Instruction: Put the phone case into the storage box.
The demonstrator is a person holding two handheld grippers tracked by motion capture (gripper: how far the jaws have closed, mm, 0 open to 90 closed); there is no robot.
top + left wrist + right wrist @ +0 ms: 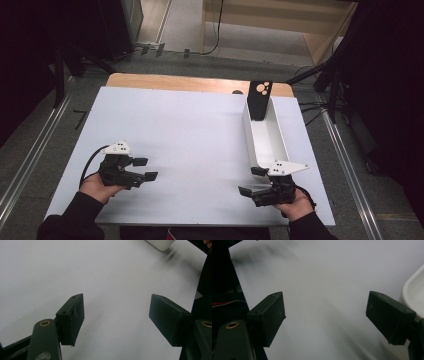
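On the white table top (pixel 190 135) a long white tray (pixel 265 135) lies at the right, running away from me. A black card with pale round spots (pixel 260 99) leans upright at the tray's far end. My left gripper (pixel 145 169) rests at the near left, held in a hand, pointing right, jaws open with nothing between them (pixel 116 320). My right gripper (pixel 251 181) sits just in front of the tray's near end, pointing left, jaws open and empty (pixel 325 318). The tray's rounded corner (pixel 413 293) lies beside the right gripper's far jaw.
The table's wooden back edge (pixel 190 82) borders a floor with cables and dark stands. Metal rails (pixel 30 155) run along both sides of the table. The bare white surface stretches between the two grippers.
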